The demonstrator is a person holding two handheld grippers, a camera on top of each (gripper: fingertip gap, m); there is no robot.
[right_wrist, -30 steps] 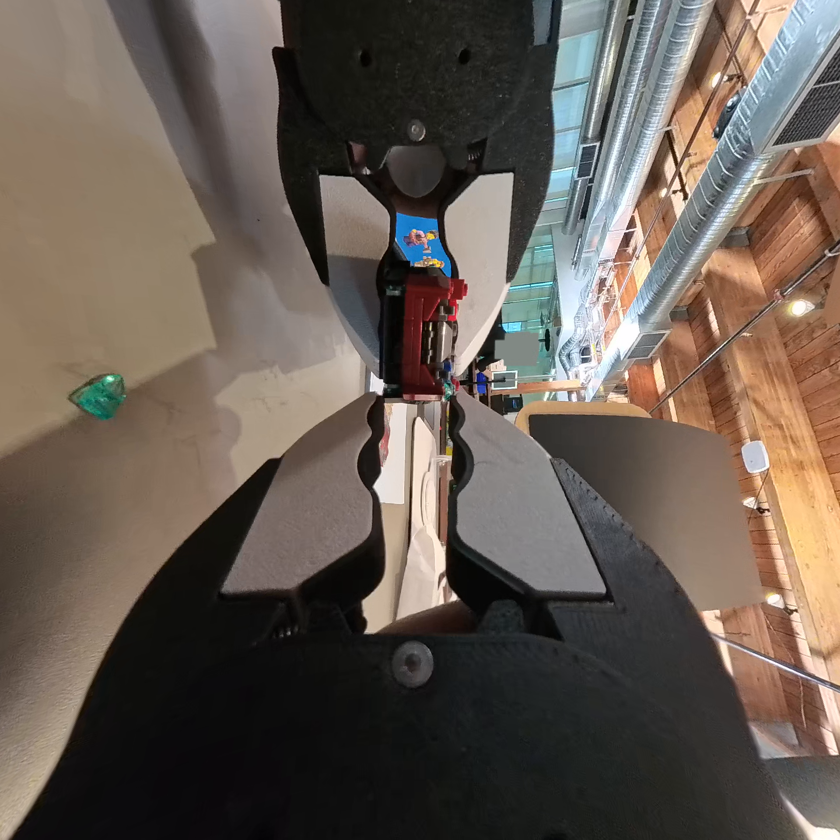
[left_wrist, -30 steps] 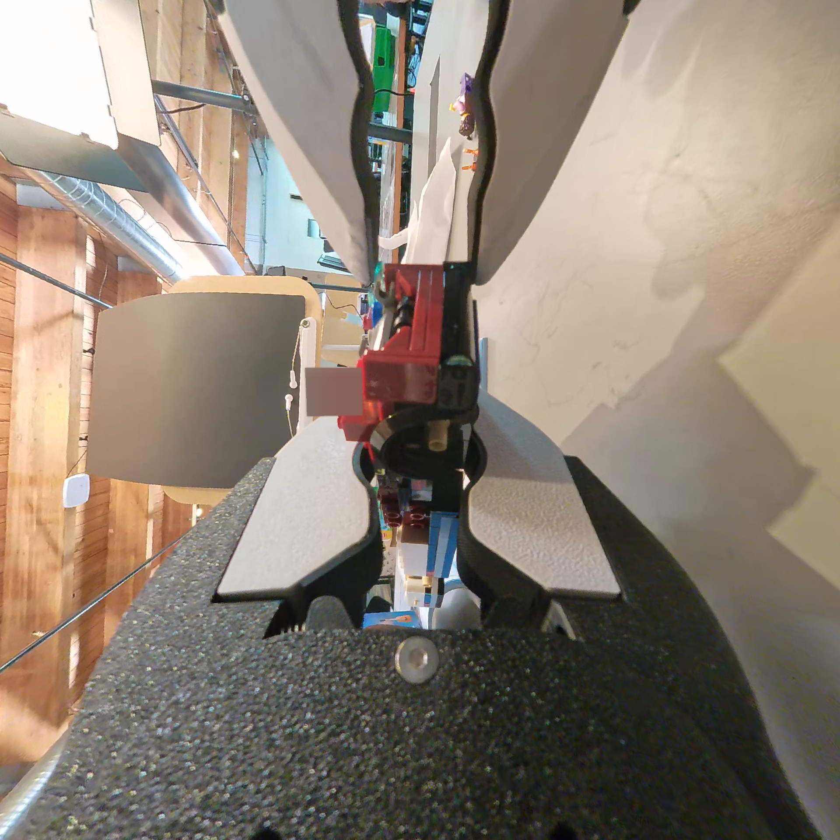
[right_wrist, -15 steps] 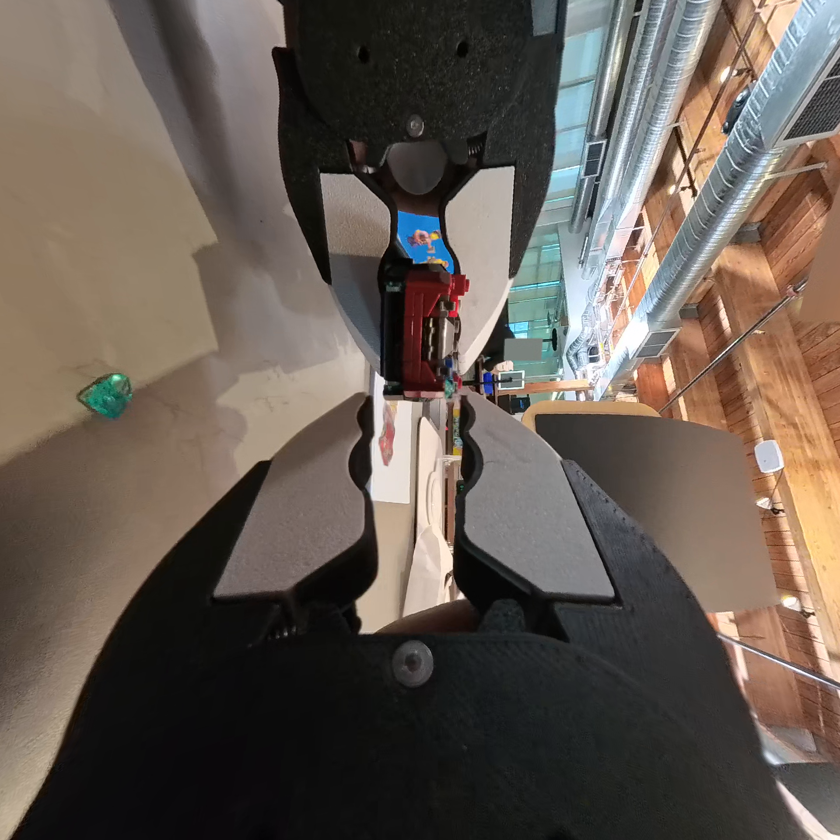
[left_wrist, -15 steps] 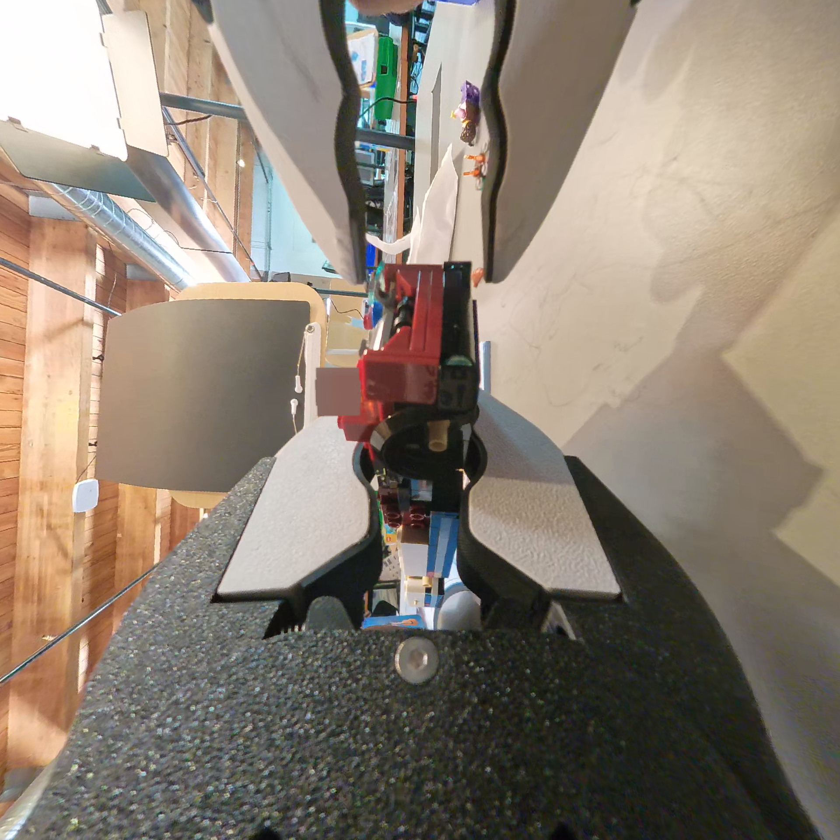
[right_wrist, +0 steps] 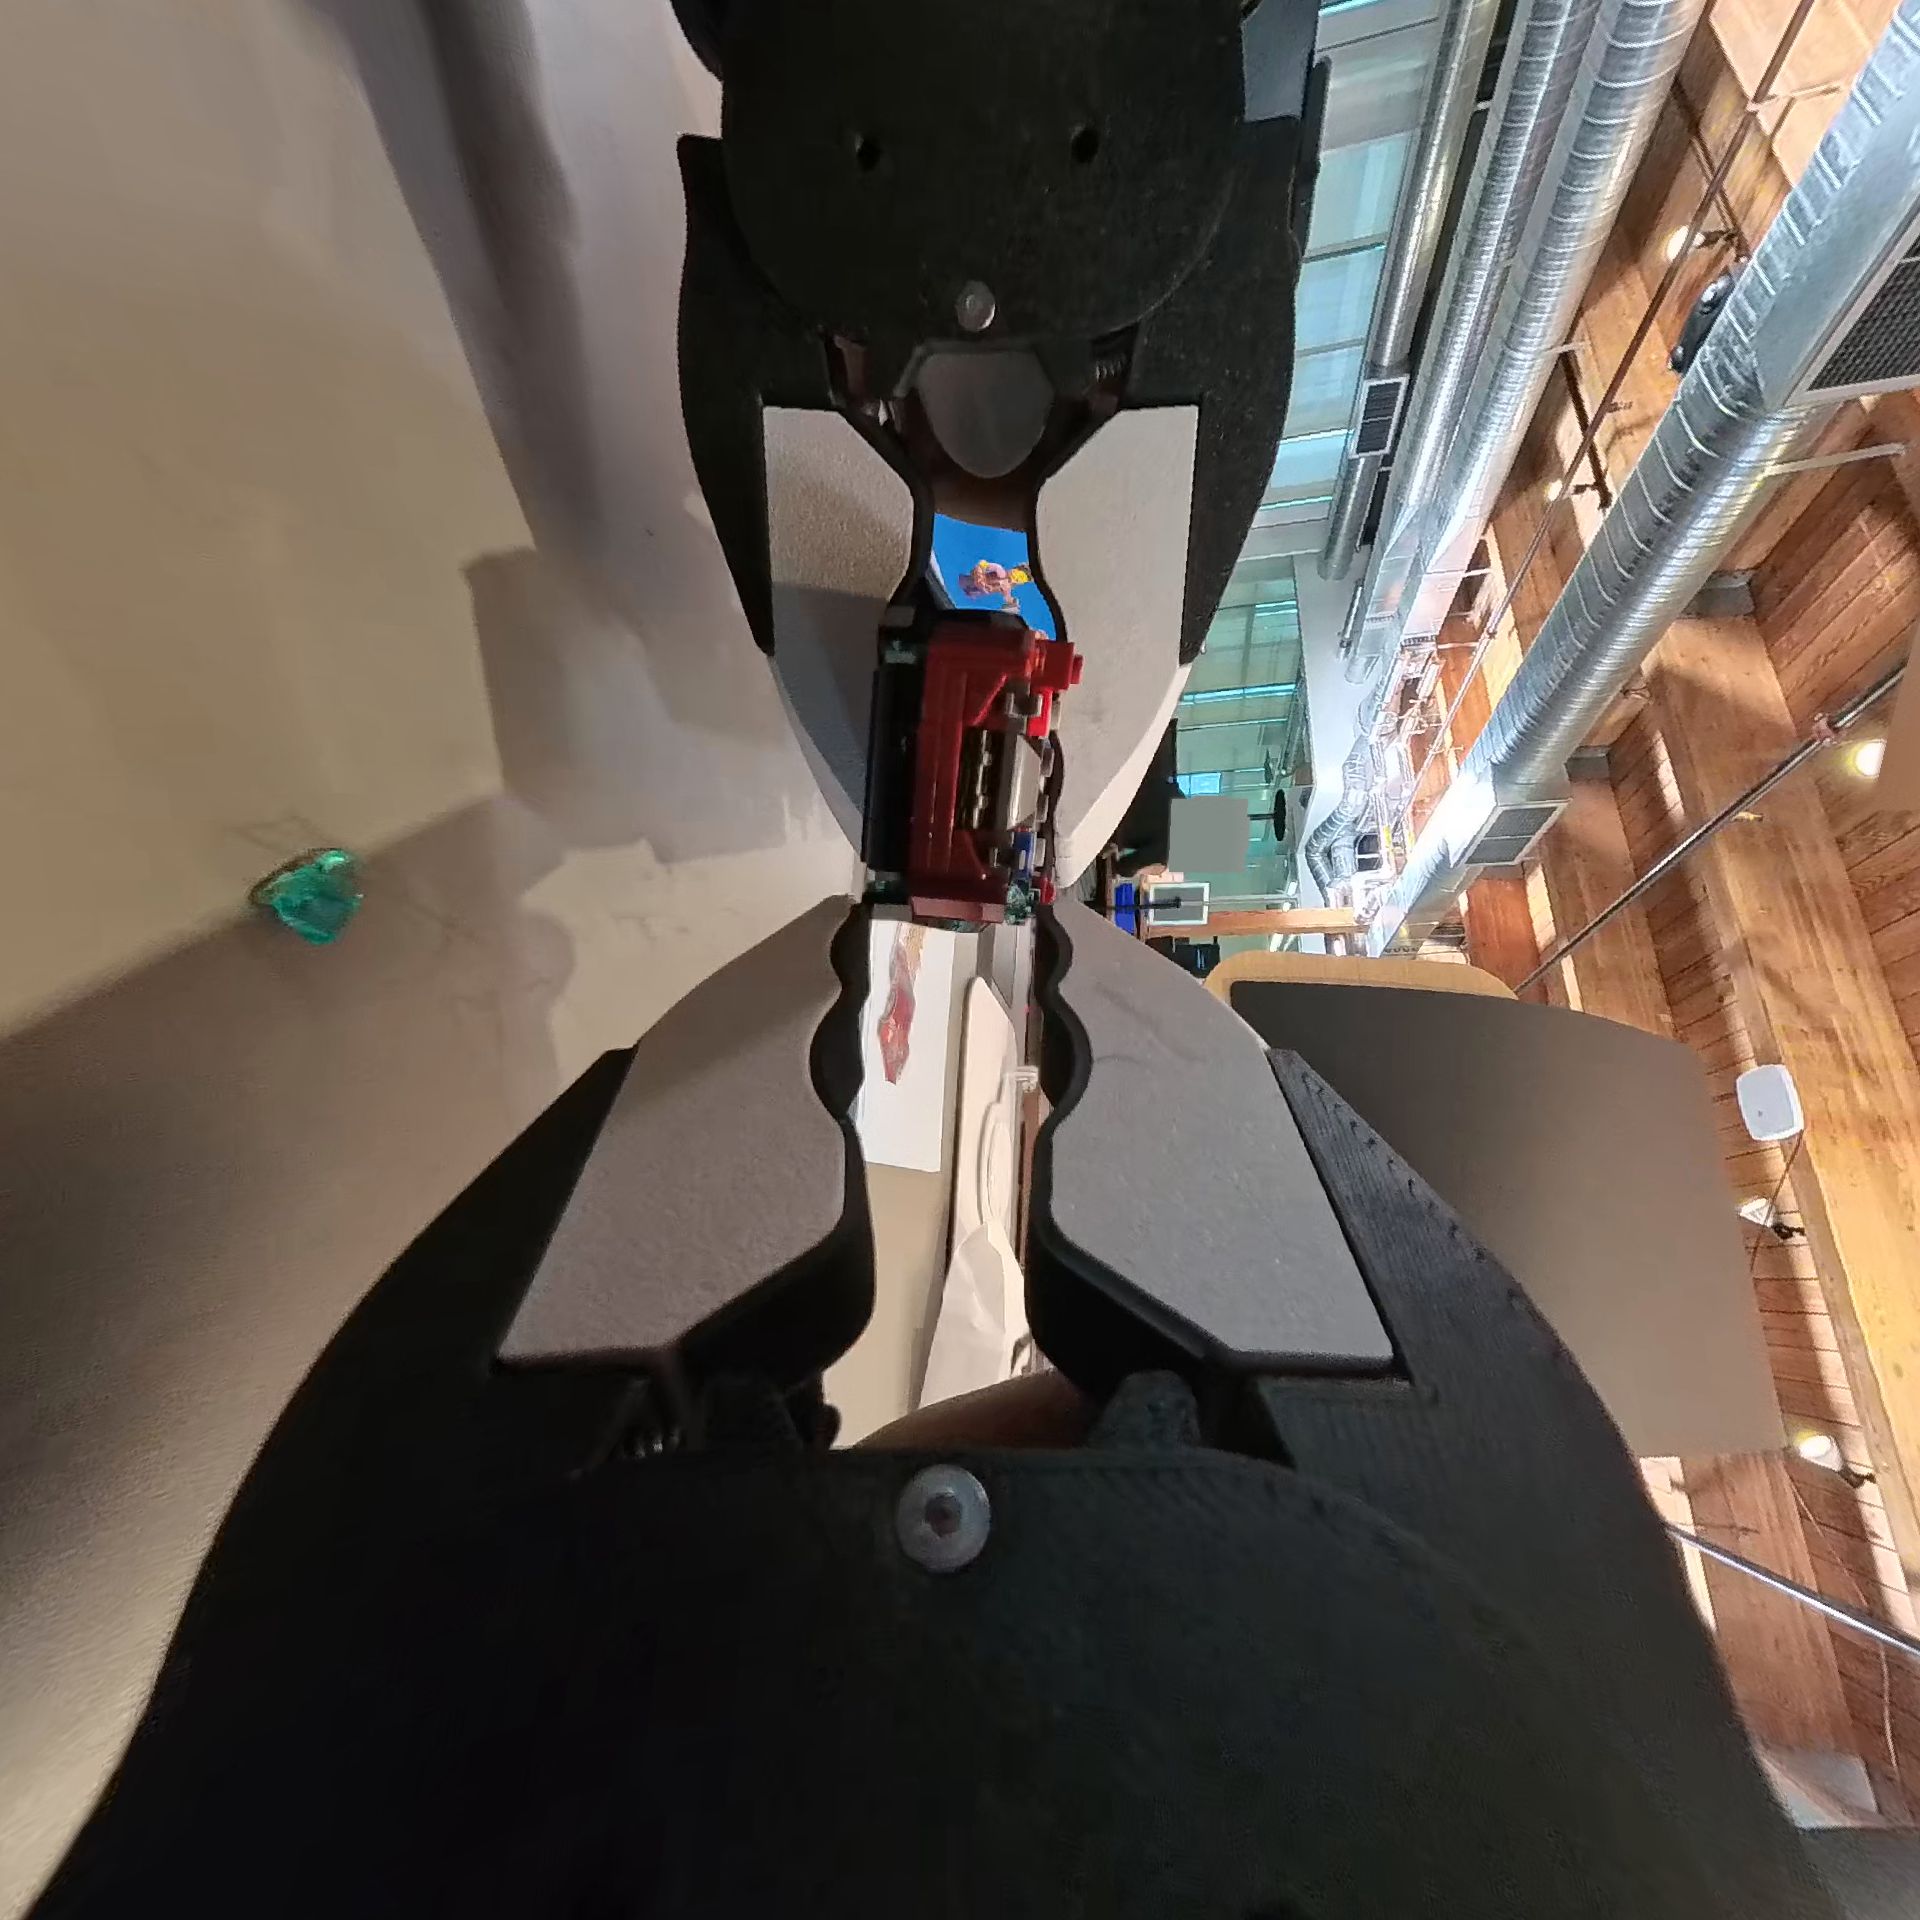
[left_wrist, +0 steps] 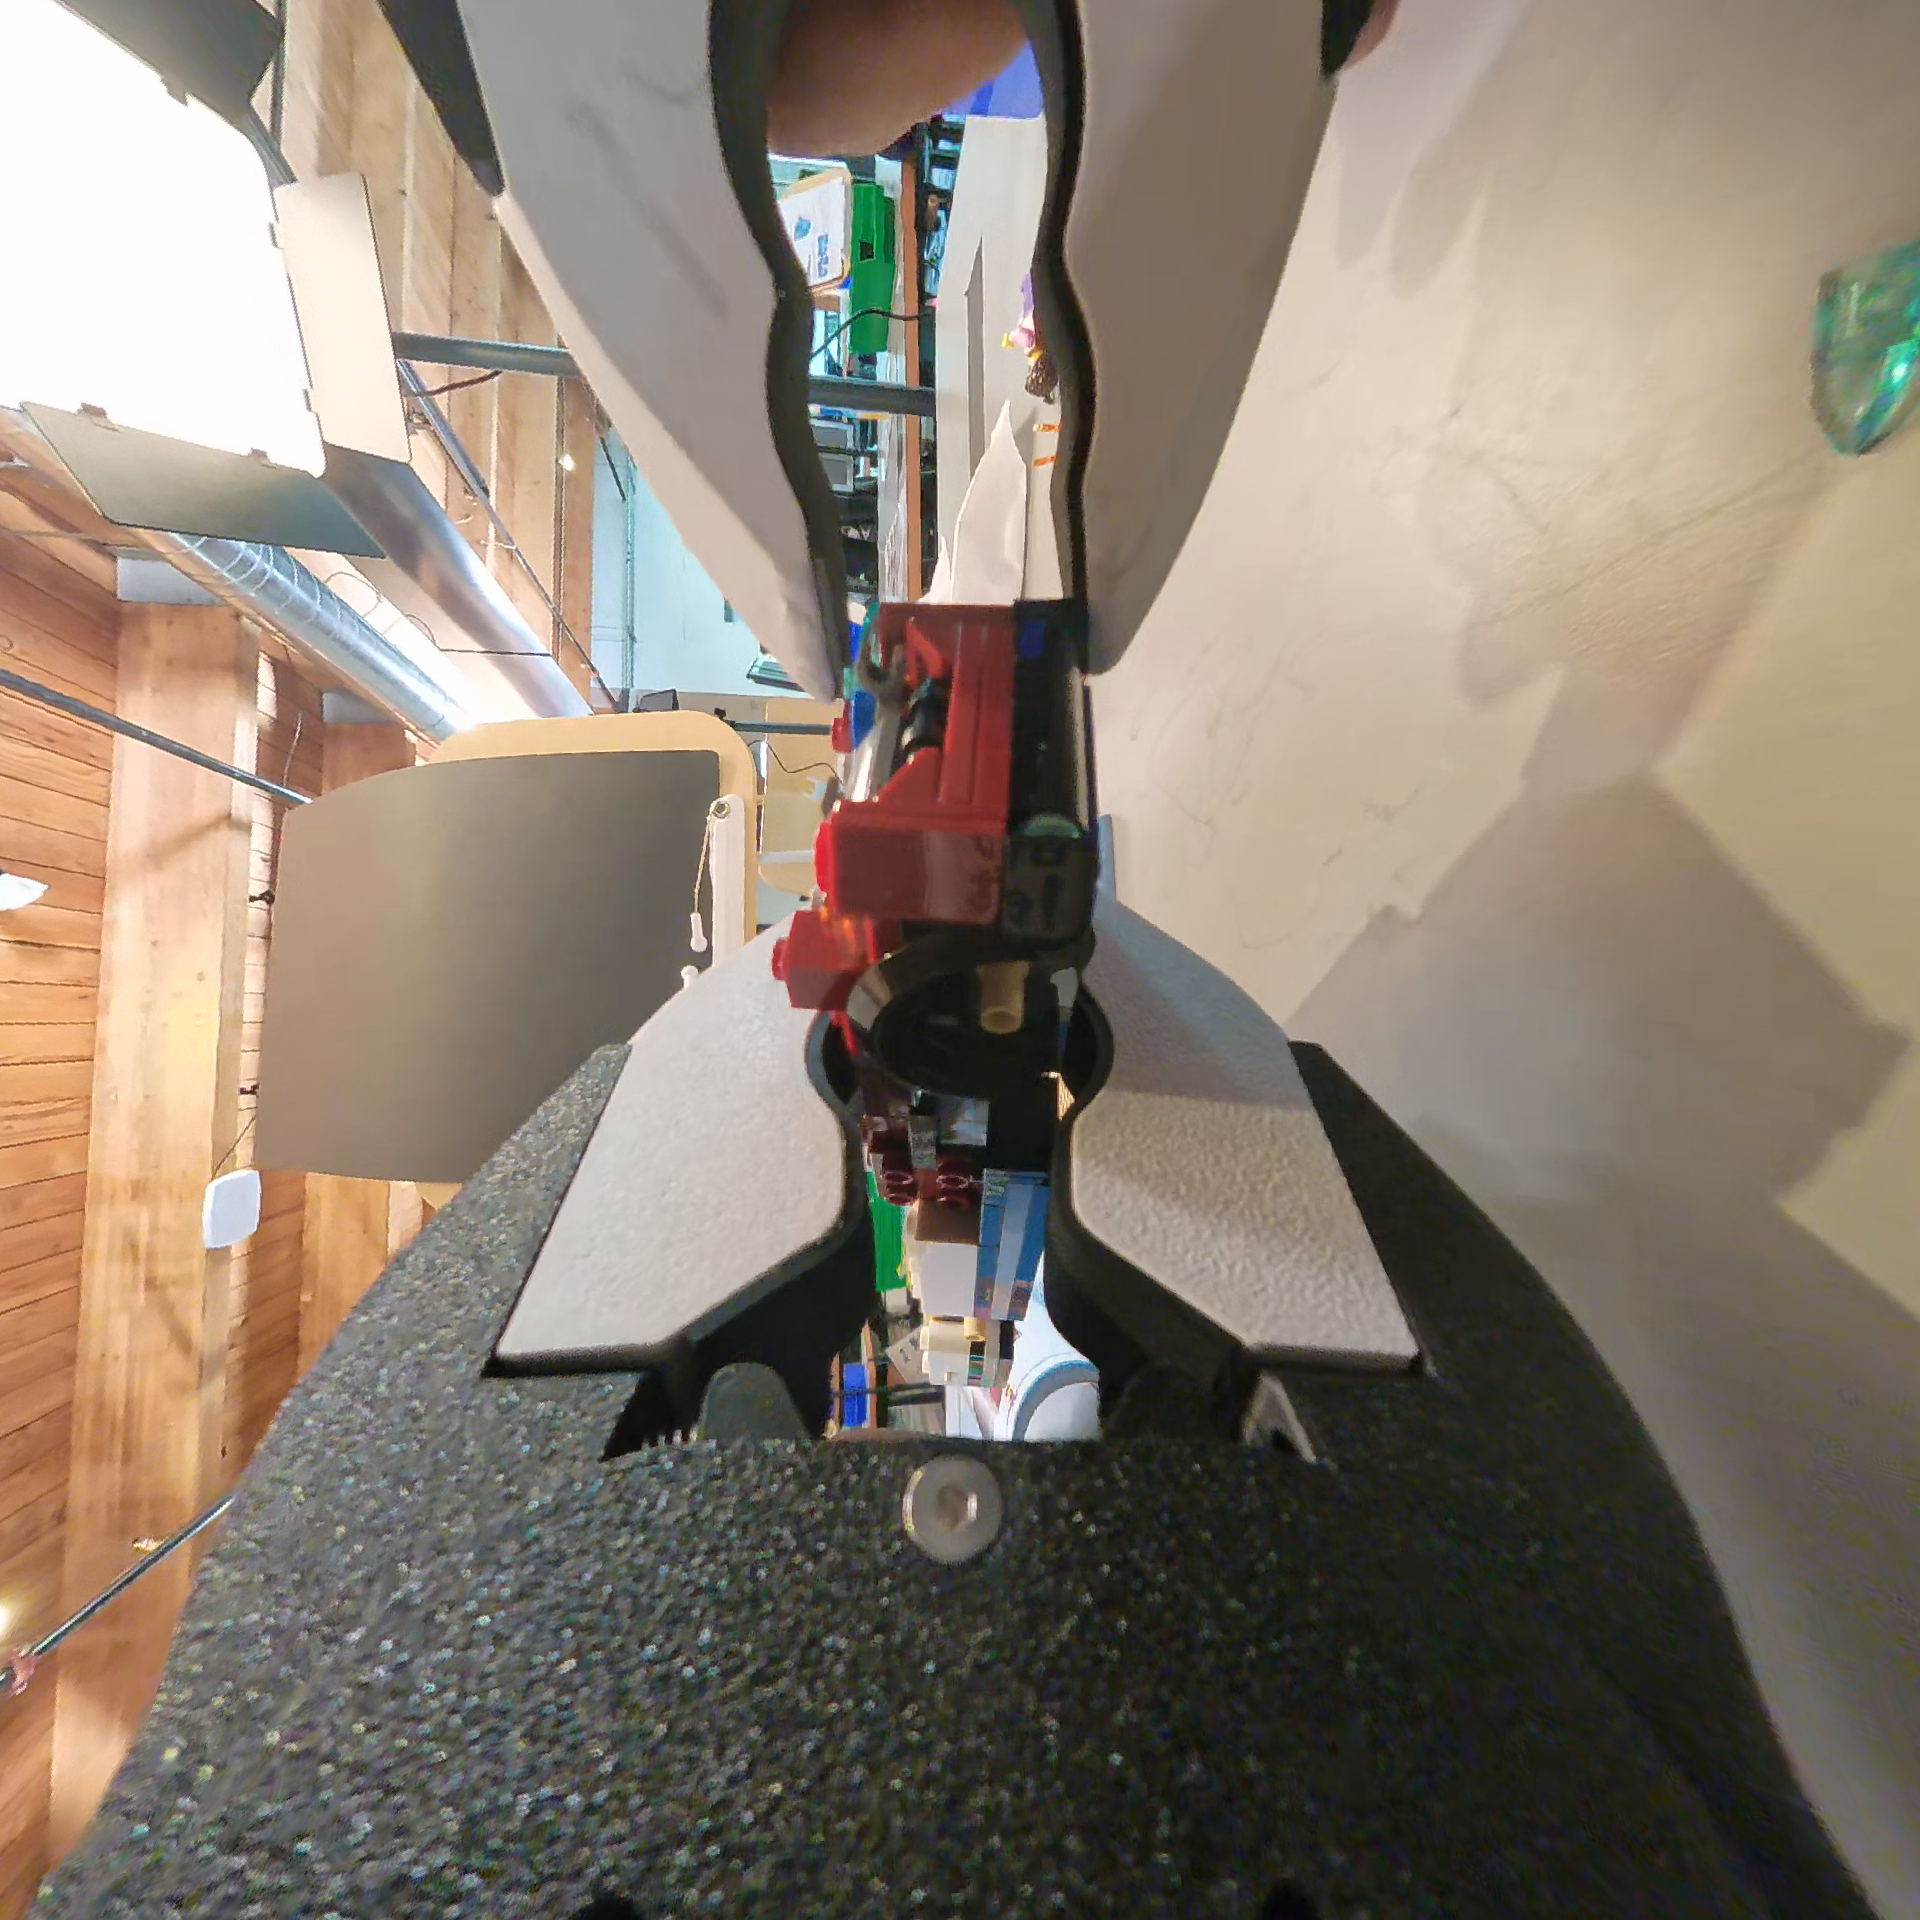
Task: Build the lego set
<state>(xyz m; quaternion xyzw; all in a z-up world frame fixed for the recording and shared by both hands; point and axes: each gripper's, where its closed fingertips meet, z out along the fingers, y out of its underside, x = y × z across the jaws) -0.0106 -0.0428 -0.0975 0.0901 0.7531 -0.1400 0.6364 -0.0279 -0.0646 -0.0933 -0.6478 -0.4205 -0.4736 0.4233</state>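
My left gripper (left_wrist: pixel 961 997) is shut on a red and black brick-built toy vehicle (left_wrist: pixel 956 790). Its pads clamp the model around a black wheel, and the model sticks out forward. My right gripper (right_wrist: pixel 945 920) faces it head-on. The right gripper's fingertips (right_wrist: pixel 852 925) stand at either side of the model's far end (right_wrist: pixel 966 769). In the left wrist view a thin slit shows between one right pad (left_wrist: pixel 821 644) and the model, so the right gripper is open. Both grippers are held above the pale table (left_wrist: pixel 1455 520).
A green translucent piece (right_wrist: pixel 307 894) lies on the table; it also shows in the left wrist view (left_wrist: pixel 1865 353). White paper (left_wrist: pixel 987 520) and small toy figures lie farther along the table. A chair with a dark back (right_wrist: pixel 1507 1195) stands at its edge.
The right gripper's pads were against the model's end, opened and drew back a little, and now have narrowed and come close again. The left gripper has held the model steady.
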